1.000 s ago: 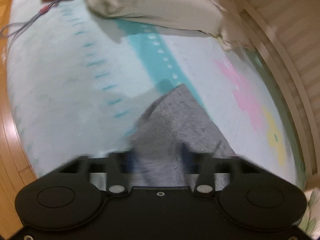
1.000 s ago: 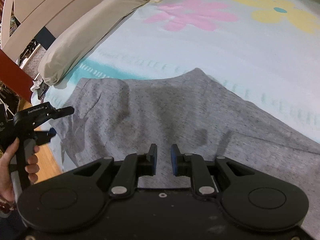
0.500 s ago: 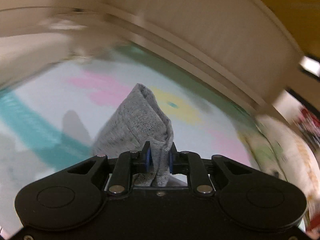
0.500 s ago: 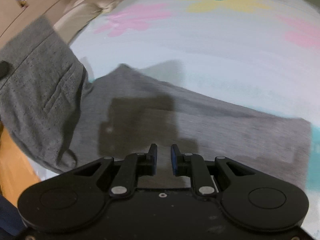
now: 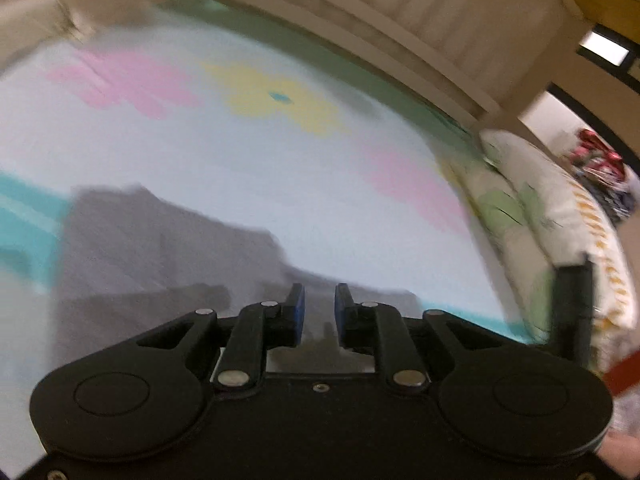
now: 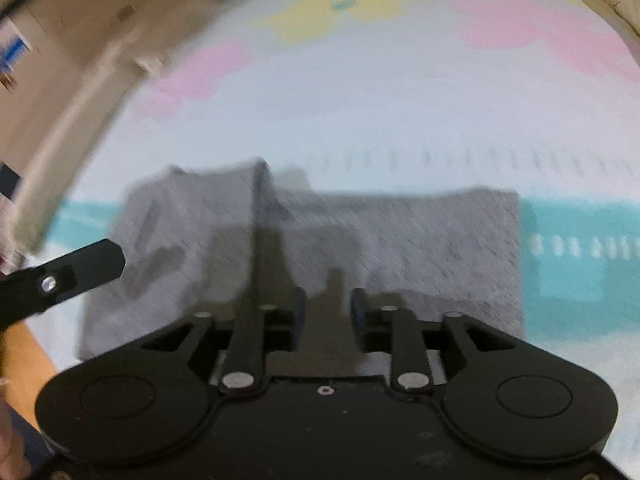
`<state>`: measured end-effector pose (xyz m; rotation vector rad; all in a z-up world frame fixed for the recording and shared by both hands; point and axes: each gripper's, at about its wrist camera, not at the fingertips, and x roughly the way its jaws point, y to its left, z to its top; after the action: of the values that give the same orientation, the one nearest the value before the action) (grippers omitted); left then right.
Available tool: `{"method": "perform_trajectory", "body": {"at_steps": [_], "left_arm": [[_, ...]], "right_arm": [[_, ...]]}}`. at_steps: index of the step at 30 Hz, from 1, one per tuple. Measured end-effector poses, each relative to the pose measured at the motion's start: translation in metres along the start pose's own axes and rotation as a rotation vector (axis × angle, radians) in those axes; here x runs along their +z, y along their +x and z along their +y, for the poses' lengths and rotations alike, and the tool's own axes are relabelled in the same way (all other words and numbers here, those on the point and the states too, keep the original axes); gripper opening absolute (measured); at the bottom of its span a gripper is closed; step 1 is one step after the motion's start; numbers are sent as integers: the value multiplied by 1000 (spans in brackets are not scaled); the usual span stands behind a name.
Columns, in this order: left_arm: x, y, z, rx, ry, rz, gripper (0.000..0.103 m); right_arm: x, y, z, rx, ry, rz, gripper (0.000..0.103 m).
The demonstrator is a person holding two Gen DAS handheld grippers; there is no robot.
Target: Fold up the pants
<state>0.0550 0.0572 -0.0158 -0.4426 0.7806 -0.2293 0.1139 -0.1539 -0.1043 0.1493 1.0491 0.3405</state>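
The grey pants [image 6: 400,240] lie folded into a rectangle on the flowered bed sheet [image 6: 360,112], across its teal band. My right gripper [image 6: 328,312] hovers over their near edge. Its jaws are opening, and the grey cloth in the gap lies below the pads and is not pinched. A finger of the left gripper [image 6: 88,266] reaches the pants' left edge. In the left wrist view the pants [image 5: 160,248] run up to my left gripper [image 5: 320,308]. Its blue pads keep the same narrow gap as when they pinched the cloth, but blur hides the pinch itself.
Floral pillows [image 5: 540,208] line the right side of the bed below a pale wooden frame [image 5: 400,20]. A black part of the other gripper [image 5: 572,308] stands at the right. Wooden floor [image 6: 24,352] shows past the bed's left edge.
The left gripper carried the lifted pants end across and down, and the cloth now lies flat in a fold. The right gripper's jaws widened, and both views swept across the bed.
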Motion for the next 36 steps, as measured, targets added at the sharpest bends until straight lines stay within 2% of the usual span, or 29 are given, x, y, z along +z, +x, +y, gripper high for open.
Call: {"method": "perform_trajectory", "body": {"at_steps": [3, 5, 9, 12, 17, 23, 25, 28, 30, 34, 36], "left_arm": [[6, -14, 30, 125, -4, -43, 22], [8, -18, 48, 171, -39, -45, 22], [5, -26, 79, 202, -111, -11, 22], [3, -32, 88, 210, -121, 0, 22], [6, -40, 91, 199, -107, 28, 22], [6, -50, 90, 176, -38, 33, 23], [6, -54, 91, 175, -37, 26, 24], [5, -52, 92, 163, -47, 33, 30], [2, -46, 88, 144, -50, 58, 30], [-11, -40, 67, 95, 19, 105, 30], [-21, -39, 54, 78, 81, 120, 30]], "right_arm": [[10, -1, 3, 107, 41, -55, 40], [14, 3, 7, 150, 64, -57, 42], [15, 26, 16, 191, 118, 7, 44], [15, 45, 16, 195, 156, 50, 44], [16, 76, 15, 185, 199, 111, 45], [15, 79, -2, 236, 297, 132, 44], [17, 76, 2, 220, 245, 147, 44], [17, 71, 12, 197, 106, 152, 45], [14, 75, 12, 207, 107, 149, 46], [22, 89, 16, 255, 182, 147, 48], [26, 96, 21, 318, 216, 196, 48]]}}
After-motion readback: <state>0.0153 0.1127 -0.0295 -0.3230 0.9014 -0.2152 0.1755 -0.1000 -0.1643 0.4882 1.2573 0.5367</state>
